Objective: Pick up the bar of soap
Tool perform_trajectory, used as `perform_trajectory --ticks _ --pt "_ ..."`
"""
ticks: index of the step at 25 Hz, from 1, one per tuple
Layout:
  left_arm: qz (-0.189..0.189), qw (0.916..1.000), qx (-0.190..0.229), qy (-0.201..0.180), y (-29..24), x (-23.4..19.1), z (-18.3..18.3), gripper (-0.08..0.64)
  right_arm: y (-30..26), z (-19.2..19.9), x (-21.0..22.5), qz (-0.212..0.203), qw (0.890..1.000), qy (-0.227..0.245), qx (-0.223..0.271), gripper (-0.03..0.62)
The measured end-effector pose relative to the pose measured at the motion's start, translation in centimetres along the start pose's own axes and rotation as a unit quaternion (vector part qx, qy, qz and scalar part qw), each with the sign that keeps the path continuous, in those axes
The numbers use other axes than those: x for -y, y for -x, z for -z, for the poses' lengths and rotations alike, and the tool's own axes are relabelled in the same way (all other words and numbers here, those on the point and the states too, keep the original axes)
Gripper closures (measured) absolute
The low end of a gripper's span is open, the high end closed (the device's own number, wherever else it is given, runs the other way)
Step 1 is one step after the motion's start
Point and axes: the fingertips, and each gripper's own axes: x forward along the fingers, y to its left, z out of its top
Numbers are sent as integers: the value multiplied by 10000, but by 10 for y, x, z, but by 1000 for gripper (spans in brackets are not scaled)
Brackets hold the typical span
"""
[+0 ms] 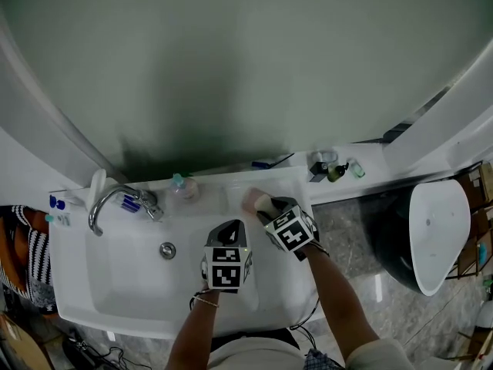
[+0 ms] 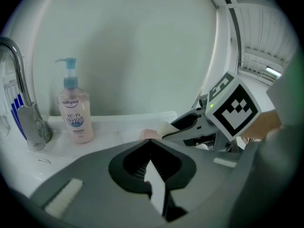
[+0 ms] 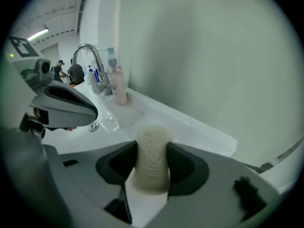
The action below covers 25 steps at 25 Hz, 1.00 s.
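A pale cream bar of soap (image 3: 152, 158) with embossed lettering stands on edge between the pads of my right gripper (image 3: 152, 161), which is shut on it. In the head view this gripper (image 1: 260, 204) hovers over the sink's back ledge at the right, with the soap (image 1: 252, 200) at its tip. My left gripper (image 1: 231, 227) hangs over the basin just to the left of it. Its jaws meet at the tips, shut with nothing in them (image 2: 151, 142). The left gripper view shows the right gripper (image 2: 167, 129) and a bit of the soap (image 2: 149, 134) just ahead.
A white sink (image 1: 108, 291) has a chrome faucet (image 1: 115, 199) at the back left and a drain (image 1: 168, 250). A pink pump bottle (image 2: 74, 110) stands on the ledge near the faucet. Toothbrushes (image 1: 55, 203) lie far left. Small bottles (image 1: 336, 172) sit on the right shelf.
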Motion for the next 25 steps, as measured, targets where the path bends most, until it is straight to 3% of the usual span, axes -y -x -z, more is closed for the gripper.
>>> perform_trajectory --ticks 11,16,25 --pt "241 9994 166 -209 20 30 1 551 41 35 -12 221 9996 -157 -106 380" --pt "390 9982 199 -412 28 46 4 551 56 56 -22 315 9984 -458 -116 380" --pt "675 9966 35 -481 34 75 27 551 66 90 -35 364 9972 -597 -270 380"
